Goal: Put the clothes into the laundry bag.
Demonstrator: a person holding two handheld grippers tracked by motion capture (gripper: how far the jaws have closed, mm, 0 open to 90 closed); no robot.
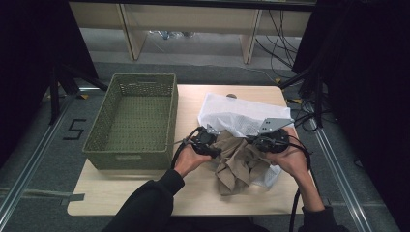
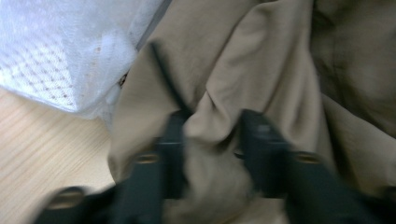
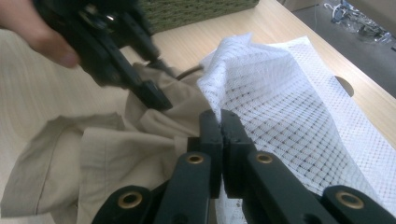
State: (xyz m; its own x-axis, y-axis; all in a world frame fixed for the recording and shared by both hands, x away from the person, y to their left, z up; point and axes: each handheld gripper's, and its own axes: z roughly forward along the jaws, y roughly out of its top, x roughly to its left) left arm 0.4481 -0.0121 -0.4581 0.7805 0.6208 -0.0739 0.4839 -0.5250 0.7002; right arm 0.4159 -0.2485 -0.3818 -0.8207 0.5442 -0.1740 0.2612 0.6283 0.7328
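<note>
Centrally on the light wooden table [image 1: 145, 193], a crumpled tan garment [image 1: 237, 162] is worked between two hand-held grippers, with a white mesh bag [image 1: 237, 113] lying partly under it and spreading beyond both tools on their far side. The left gripper [image 2: 212, 128] is seen with its jaws parted, and a raised fold of the tan cloth is bunched between them; whether the fold is truly pinched cannot be told, since that view is blurred. To the left of those jaws, the edge of the mesh bag and a strip of bare tabletop are seen. The right gripper [image 3: 220, 123] is seen with its jaws pressed together on the edge of the mesh bag, right where the netting meets the garment. Ahead and to the left of the right gripper's jaws, the other gripper is seen dipped into the tan fabric, held by a hand [image 3: 32, 28]. In the high view, the left gripper [image 1: 212, 147] is held by the left hand [image 1: 189, 159] and the right gripper [image 1: 256, 140] by the right hand [image 1: 290, 159], both at the near edge of the bag. A green woven basket [image 1: 133, 116] stands to the outer side of the left gripper, well apart from the cloth.
</note>
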